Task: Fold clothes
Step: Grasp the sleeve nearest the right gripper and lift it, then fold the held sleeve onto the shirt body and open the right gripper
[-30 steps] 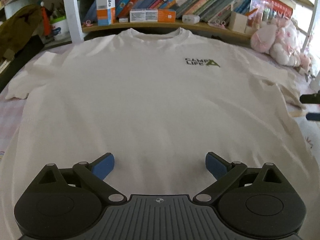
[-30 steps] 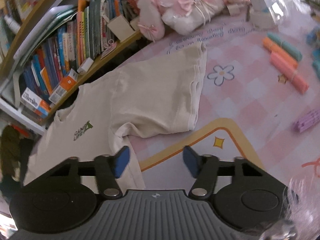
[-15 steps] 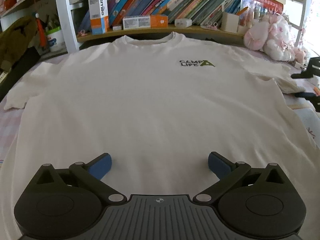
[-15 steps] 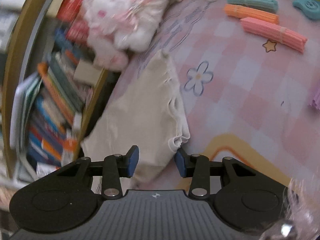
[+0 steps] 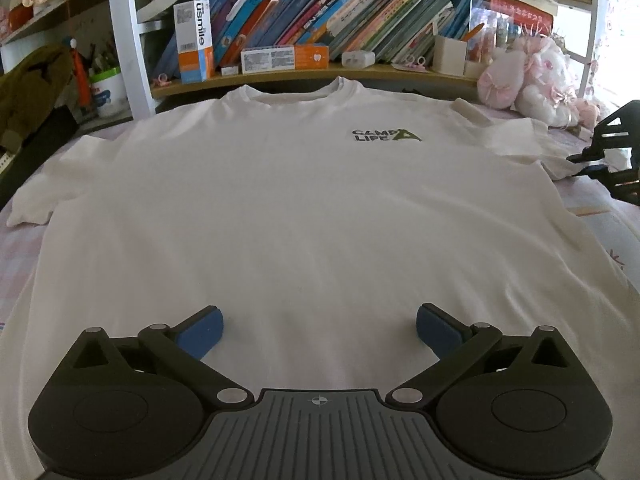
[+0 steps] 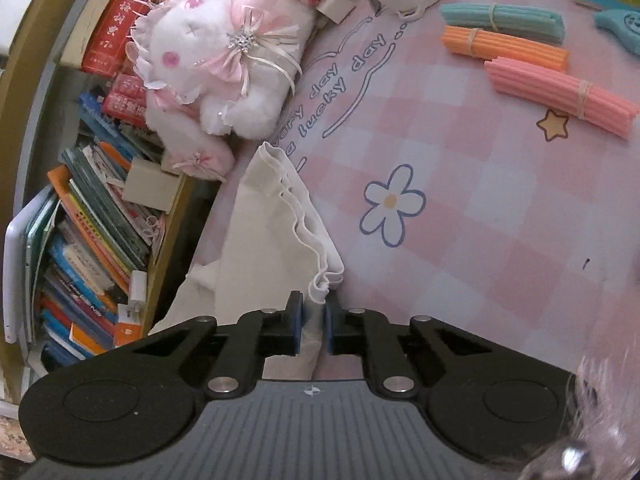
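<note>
Over left wrist view: T-shirt (image 5: 304, 216) flat on pink sheet (image 5: 16, 264), left gripper (image 5: 318, 330) spread above hem; right wrist view: right gripper (image 6: 314, 322) pinching sleeve (image 6: 280, 216) edge — best lifted low, folded inward without dragging body.

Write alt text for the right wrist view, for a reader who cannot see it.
The right gripper has its blue-padded jaws shut on the bunched hem of the cream cotton T-shirt sleeve, which lies on a pink checked mat. Beyond it sit a white and pink plush toy and three bundles of coloured sticks.
</note>
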Available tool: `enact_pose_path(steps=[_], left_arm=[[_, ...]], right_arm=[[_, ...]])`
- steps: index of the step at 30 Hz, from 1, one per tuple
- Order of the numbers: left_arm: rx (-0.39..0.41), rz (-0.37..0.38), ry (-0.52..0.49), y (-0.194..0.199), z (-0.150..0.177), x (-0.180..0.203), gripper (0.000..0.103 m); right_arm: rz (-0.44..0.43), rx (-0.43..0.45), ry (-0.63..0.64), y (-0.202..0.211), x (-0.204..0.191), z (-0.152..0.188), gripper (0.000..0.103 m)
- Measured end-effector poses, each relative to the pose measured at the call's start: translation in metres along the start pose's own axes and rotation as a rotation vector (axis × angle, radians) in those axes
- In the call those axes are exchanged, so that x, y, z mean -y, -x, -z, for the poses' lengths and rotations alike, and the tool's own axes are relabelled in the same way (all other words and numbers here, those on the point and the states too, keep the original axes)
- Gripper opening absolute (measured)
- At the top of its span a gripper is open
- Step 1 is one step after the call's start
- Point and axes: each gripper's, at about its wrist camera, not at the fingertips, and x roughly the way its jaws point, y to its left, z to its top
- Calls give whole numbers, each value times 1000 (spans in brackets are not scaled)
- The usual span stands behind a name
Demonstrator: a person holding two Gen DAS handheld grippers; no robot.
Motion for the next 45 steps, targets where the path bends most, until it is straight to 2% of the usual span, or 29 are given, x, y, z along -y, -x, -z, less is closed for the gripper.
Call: enact_pose_path(steps=[3, 5, 8, 12, 14, 16, 18, 20, 22, 25, 28, 34, 38, 42, 45], left_arm=[[6, 4, -4, 0, 1, 0, 103], [10, 8, -8, 0, 2, -1, 103], [16, 16, -15, 1, 3, -2, 103], [24, 22, -21, 2, 5, -4, 103], [26, 26, -24, 3, 6, -4, 103], [30, 28, -25, 3, 7, -5, 103], [34, 29, -26, 4, 8, -5, 103], [38, 29, -26, 4, 8, -4, 103], [40, 29, -26, 4, 8, -4, 103], [47, 29, -26, 4, 9, -4, 103], [55, 29, -26, 5, 10, -5, 103], [71, 29, -27, 6, 12, -5, 103], [76, 31, -29, 6, 12, -6, 103], [81, 34, -30, 7, 13, -6, 103], [83, 33, -30, 7, 13, -6, 103]], right_arm=[[24, 39, 92, 5, -20, 3, 9], [40, 62, 199, 6, -43, 7, 8], [50, 77, 405, 0, -89, 17, 8], [16, 39, 758, -16, -153, 52, 8], [-24, -34, 973, -24, -177, 84, 8], [-76, -155, 1190, -30, -190, 122, 8], [-91, -297, 1378, -37, -188, 161, 8], [-60, -399, 1478, -44, -174, 188, 13], [-37, -437, 1482, -47, -160, 199, 43], [-119, -460, 1350, -36, -150, 189, 50], [-157, -458, 1279, -30, -151, 178, 53], [-129, -325, 1223, -35, -172, 162, 55], [-110, -306, 1278, -61, -187, 178, 53], [-64, -354, 1329, -79, -184, 202, 54], [-57, -353, 1333, -72, -181, 207, 55]])
